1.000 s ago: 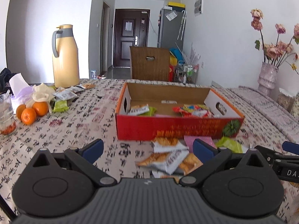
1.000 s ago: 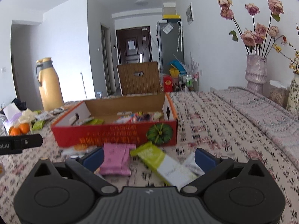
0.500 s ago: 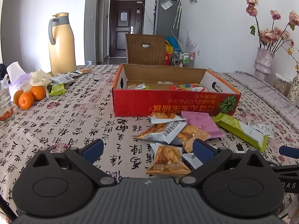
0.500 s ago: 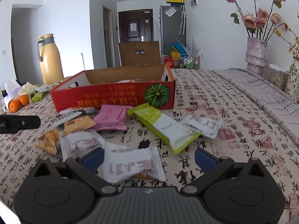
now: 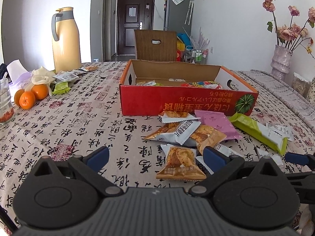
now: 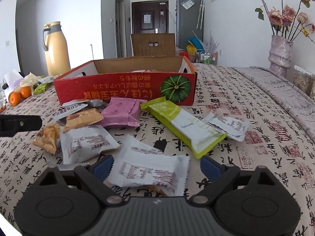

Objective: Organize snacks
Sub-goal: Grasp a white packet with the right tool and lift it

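Snacks (image 6: 122, 116) lie scattered on the tabletop (image 6: 246, 106), six o'clock of the red box (image 6: 126, 90). Right gripper (image 6: 155, 167) jaws, just narrowing, straddle a white packet (image 6: 149, 171) unpinched; left gripper (image 5: 155, 157) gapes. Squeeze squarely, lift clear.

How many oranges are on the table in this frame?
3. The round oranges sit clustered at the table's far left, beside the glass jar: one at the left, one in front, one behind to the right. More may be hidden behind them.
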### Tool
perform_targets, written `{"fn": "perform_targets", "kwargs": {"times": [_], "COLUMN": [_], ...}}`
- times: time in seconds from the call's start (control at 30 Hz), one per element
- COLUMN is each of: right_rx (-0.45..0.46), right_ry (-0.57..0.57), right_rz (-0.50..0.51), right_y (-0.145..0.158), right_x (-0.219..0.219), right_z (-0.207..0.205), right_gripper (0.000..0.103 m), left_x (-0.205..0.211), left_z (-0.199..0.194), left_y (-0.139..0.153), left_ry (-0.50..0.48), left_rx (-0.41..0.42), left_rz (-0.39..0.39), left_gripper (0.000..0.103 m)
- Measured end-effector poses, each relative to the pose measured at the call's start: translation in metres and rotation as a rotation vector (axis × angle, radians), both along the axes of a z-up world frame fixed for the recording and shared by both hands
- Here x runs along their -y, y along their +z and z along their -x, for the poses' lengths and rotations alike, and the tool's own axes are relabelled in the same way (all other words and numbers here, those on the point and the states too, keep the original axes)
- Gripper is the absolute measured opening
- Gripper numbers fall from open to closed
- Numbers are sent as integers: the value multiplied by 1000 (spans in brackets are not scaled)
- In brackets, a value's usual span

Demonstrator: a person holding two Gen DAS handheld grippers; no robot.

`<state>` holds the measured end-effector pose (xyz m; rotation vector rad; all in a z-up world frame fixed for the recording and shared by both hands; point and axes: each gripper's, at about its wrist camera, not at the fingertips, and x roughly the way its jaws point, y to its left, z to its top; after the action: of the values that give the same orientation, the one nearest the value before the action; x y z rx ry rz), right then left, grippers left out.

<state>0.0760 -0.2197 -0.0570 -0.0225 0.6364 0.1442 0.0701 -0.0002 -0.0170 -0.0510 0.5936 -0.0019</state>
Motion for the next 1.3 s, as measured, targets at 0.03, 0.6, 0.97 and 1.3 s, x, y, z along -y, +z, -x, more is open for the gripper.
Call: {"fn": "perform_targets", "kwargs": {"times": [0.03,0.6,0.97,1.3], "right_rx": [-5,41,61,85], "right_ry": [5,59,60,45], "right_rz": [1,16,8,-16], "right_y": [-1,-7,-7,-2], "right_x": [-1,-7,-10,-4], "right_z": [-2,2,8,15], "right_gripper": [87,58,48,47], "left_x": [0,-4,-5,-2], "left_z": [0,1,4,7], "left_y": [0,-4,-4,0], "left_ry": [2,13,17,15], "left_rx": [-1,-23,-23,-15], "left_rz": [-1,10,11,7], "left_gripper": [103,103,103,103]}}
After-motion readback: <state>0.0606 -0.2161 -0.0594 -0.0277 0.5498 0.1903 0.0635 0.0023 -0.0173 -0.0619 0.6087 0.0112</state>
